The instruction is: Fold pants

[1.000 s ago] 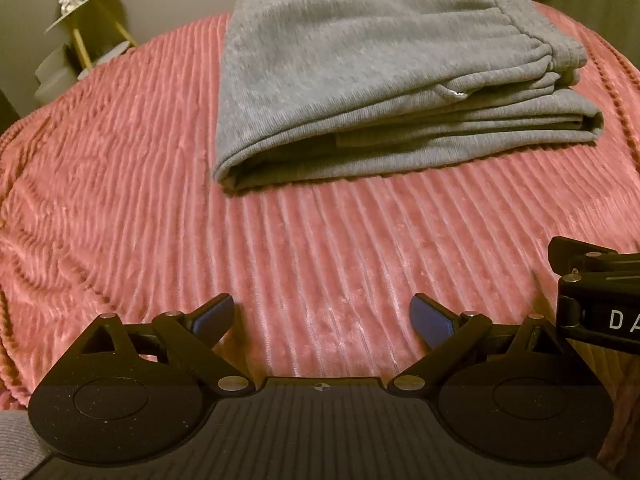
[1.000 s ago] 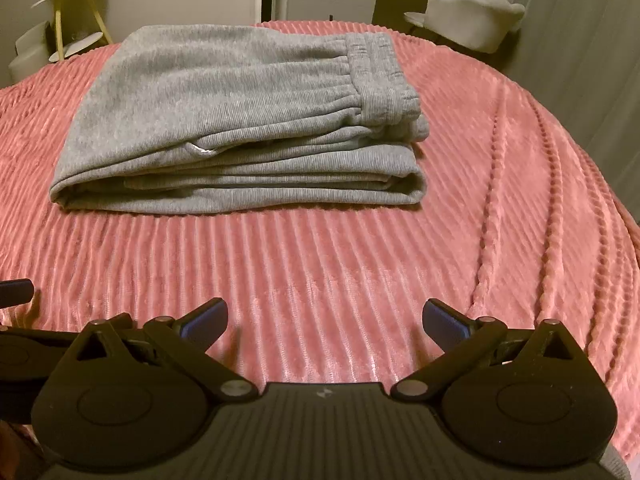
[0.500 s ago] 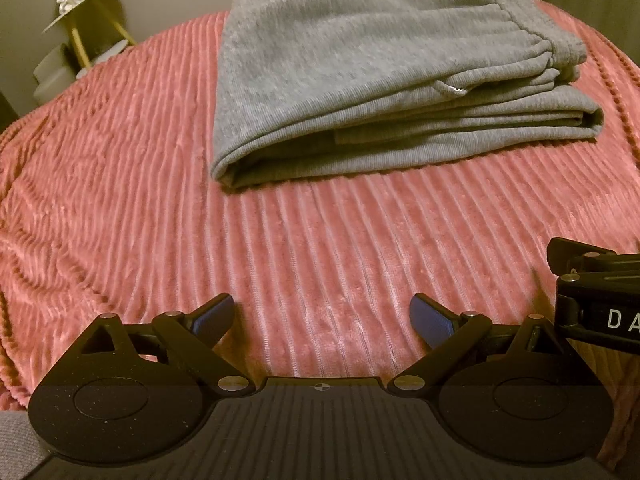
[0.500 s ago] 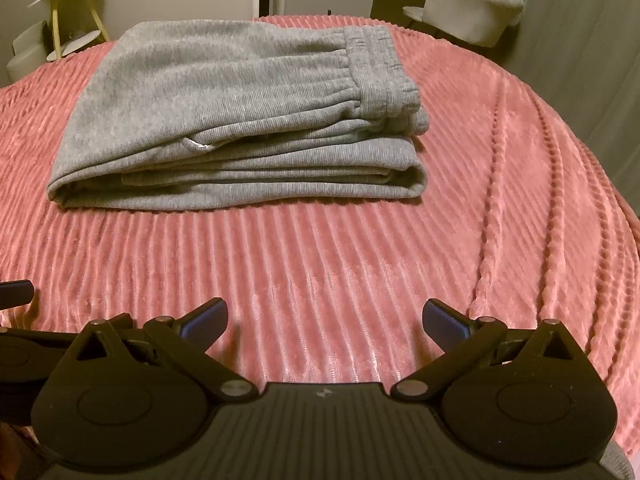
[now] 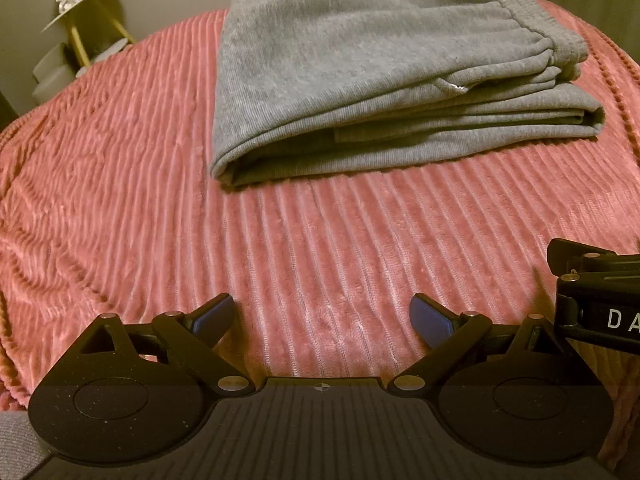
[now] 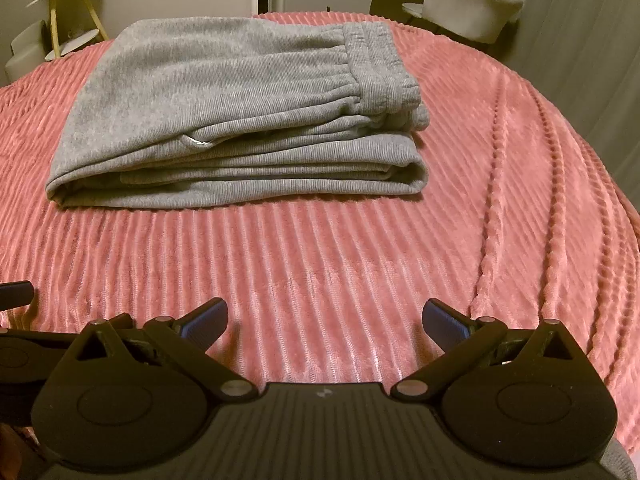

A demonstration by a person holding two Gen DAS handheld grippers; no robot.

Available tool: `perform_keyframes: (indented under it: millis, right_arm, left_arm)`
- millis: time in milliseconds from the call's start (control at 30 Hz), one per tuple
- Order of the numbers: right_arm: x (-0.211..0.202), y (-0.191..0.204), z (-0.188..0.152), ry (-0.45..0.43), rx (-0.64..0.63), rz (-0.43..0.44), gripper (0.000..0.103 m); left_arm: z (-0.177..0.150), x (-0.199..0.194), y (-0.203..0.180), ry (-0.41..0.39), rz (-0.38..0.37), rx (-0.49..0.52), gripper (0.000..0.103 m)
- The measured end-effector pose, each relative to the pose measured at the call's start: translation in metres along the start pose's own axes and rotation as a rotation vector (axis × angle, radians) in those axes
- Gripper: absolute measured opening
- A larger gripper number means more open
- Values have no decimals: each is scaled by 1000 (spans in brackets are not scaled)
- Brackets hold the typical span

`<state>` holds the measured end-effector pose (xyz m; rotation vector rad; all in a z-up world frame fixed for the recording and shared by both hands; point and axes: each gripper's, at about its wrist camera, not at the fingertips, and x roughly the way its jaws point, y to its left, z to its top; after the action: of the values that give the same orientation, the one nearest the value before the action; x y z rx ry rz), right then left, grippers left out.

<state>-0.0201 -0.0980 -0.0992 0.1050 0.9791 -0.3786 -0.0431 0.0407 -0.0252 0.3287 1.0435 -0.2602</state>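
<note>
Ahead of both tools, at 12 o'clock, lie the pants (image 5: pixel 384 80), well apart from either. The left tool (image 5: pixel 322 314) has its jaws spread wide and holds nothing; the right tool (image 6: pixel 324 318) is likewise spread and empty. Both hang low over the bedspread (image 5: pixel 120 184), side by side, the right tool's body showing at 3 o'clock in the left view.

From the left tool the pants sit slightly toward 1 o'clock; from the right tool, slightly toward 11. Neither is clearly nearer. The bundle's long axis runs 9 to 3, across the line of reach, with the waistband (image 6: pixel 380 68) at the 3 o'clock end and the rounded fold at the 9 o'clock end.

The pants are grey, soft ribbed knit, stacked in several flat layers with open edges facing the tools; the elastic waistband is gathered and thicker. They look already folded into a compact rectangle, so little seems left but perhaps a last tidy or a withdrawal. The bedspread is pink plush, ridged in narrow cords, yielding under any press.
</note>
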Motion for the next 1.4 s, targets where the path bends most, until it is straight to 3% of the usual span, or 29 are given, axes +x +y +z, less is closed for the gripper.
perform_keyframes:
  millis: [1400]
  right_arm:
    - [1, 1, 0, 12, 17, 4, 103]
  left_arm:
    - [-1, 0, 2, -1, 1, 6, 98]
